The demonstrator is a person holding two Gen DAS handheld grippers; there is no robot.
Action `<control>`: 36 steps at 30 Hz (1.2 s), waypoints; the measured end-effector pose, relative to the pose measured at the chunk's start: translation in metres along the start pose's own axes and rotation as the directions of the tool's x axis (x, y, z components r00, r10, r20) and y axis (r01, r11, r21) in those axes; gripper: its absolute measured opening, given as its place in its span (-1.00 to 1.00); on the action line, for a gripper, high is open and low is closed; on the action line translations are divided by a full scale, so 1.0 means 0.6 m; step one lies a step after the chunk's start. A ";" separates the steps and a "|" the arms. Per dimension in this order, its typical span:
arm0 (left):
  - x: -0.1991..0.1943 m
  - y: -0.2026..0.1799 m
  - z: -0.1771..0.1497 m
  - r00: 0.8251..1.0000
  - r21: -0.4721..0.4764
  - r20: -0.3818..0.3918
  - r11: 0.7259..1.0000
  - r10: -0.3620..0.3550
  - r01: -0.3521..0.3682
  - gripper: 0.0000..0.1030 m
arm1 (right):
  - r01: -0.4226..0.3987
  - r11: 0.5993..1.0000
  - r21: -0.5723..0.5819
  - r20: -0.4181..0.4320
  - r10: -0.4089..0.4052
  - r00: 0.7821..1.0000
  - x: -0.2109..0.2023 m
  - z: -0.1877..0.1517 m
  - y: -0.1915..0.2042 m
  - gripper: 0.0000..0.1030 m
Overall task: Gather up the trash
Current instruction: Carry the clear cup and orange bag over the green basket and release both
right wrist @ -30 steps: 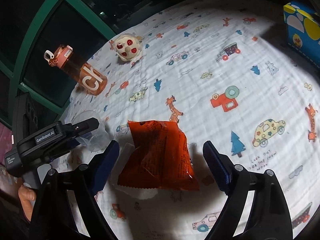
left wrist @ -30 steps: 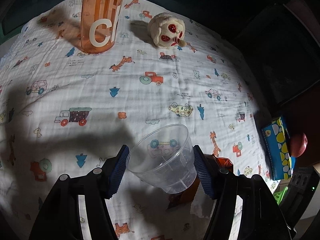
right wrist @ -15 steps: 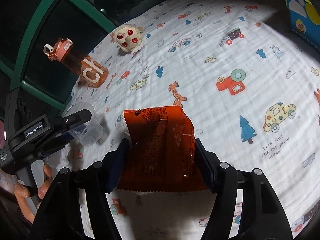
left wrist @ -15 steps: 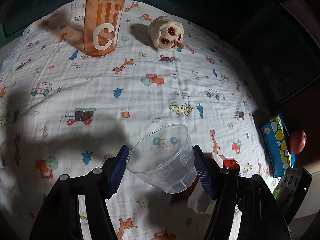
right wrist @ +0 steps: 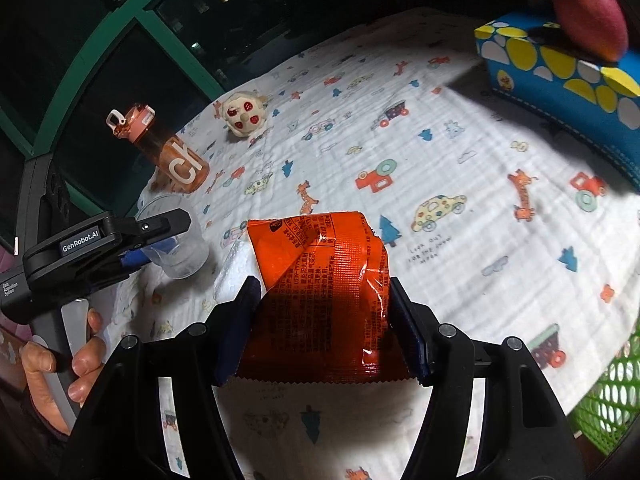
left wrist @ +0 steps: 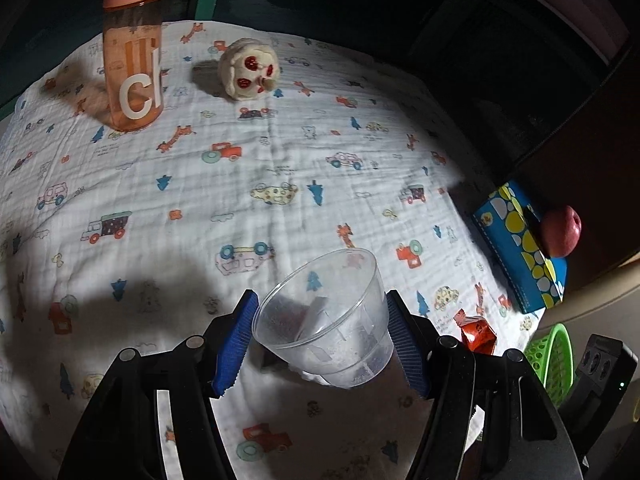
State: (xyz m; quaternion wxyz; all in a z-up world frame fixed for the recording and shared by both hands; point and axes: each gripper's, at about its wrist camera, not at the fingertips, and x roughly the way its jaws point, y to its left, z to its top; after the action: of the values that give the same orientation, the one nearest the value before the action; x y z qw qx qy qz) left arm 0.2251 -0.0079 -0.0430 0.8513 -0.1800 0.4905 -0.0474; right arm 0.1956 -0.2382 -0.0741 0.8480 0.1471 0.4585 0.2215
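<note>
My left gripper [left wrist: 320, 332] is shut on a clear plastic cup [left wrist: 324, 320] and holds it tilted above the patterned cloth [left wrist: 240, 184]. The cup also shows in the right wrist view [right wrist: 176, 240], held by the left gripper [right wrist: 160, 236]. My right gripper [right wrist: 324, 320] is shut on an orange snack wrapper [right wrist: 324, 288], lifted off the cloth. A corner of the wrapper shows in the left wrist view [left wrist: 476, 332]. A white piece of foam [right wrist: 232, 264] lies on the cloth behind the wrapper.
An orange water bottle [left wrist: 132, 56] and a cream plush toy [left wrist: 250, 68] stand at the far side. A blue tissue box [right wrist: 560, 80] with a red apple [right wrist: 588, 12] on it sits at the right edge. A green basket [right wrist: 608, 392] is beside the table.
My right gripper closed on the orange wrapper and lifted it off the cloth. My left gripper moved back and to the right with the cup still in it.
</note>
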 end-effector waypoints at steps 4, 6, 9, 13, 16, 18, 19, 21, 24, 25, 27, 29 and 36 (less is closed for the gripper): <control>0.002 -0.045 -0.018 0.999 0.045 -0.012 0.998 -0.031 0.032 0.22 | 0.044 0.999 -0.013 0.039 -0.043 0.998 -0.048 -0.013 -0.019 0.23; 0.002 -0.070 -0.027 0.999 0.067 -0.017 0.997 -0.048 0.049 0.22 | 0.067 0.998 -0.013 0.056 -0.066 0.996 -0.071 -0.019 -0.031 0.23; 0.003 -0.110 -0.039 0.997 0.101 -0.027 0.992 -0.072 0.075 0.22 | 0.103 0.995 0.001 0.082 -0.103 0.991 -0.104 -0.031 -0.053 0.23; 0.000 -0.164 -0.051 0.995 0.152 -0.035 0.983 -0.098 0.102 0.22 | 0.151 0.988 0.023 0.115 -0.152 0.982 -0.146 -0.046 -0.083 0.23; -0.001 -0.203 -0.060 0.992 0.186 -0.043 0.975 -0.118 0.124 0.22 | 0.184 0.982 0.046 0.138 -0.188 0.972 -0.177 -0.056 -0.109 0.23; 0.000 -0.232 -0.068 0.990 0.211 -0.052 0.968 -0.130 0.138 0.22 | 0.203 0.977 0.066 0.153 -0.211 0.966 -0.199 -0.065 -0.128 0.23; 0.002 -0.244 -0.071 0.989 0.223 -0.056 0.964 -0.135 0.144 0.22 | 0.212 0.974 0.077 0.159 -0.222 0.962 -0.209 -0.069 -0.138 0.23; 0.004 -0.271 -0.078 0.987 0.247 -0.066 0.956 -0.148 0.160 0.22 | 0.235 0.967 0.101 0.169 -0.249 0.954 -0.229 -0.076 -0.159 0.23; 0.006 -0.307 -0.089 0.983 0.278 -0.080 0.944 -0.162 0.178 0.22 | 0.266 0.955 0.133 0.180 -0.287 0.941 -0.257 -0.087 -0.189 0.23; 0.007 -0.320 -0.093 0.982 0.289 -0.085 0.939 -0.167 0.185 0.22 | 0.278 0.949 0.147 0.183 -0.303 0.935 -0.267 -0.091 -0.201 0.23; 0.009 -0.346 -0.101 0.980 0.312 -0.094 0.930 -0.175 0.196 0.22 | 0.298 0.940 0.168 0.184 -0.327 0.927 -0.283 -0.099 -0.223 0.23; 0.010 -0.368 -0.109 0.979 0.331 -0.100 0.922 -0.179 0.203 0.22 | 0.320 0.928 0.192 0.184 -0.354 0.917 -0.299 -0.105 -0.246 0.24; 0.013 -0.436 -0.136 0.973 0.395 -0.124 0.889 -0.197 0.231 0.22 | 0.384 0.886 0.258 0.162 -0.432 0.887 -0.333 -0.134 -0.311 0.26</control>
State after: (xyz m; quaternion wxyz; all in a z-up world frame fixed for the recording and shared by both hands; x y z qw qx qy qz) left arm 0.1847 -0.2746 0.0059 0.8392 -0.0498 0.4808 -0.2491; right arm 0.0765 -0.4969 -0.0593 0.8986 0.1622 0.4064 -0.0319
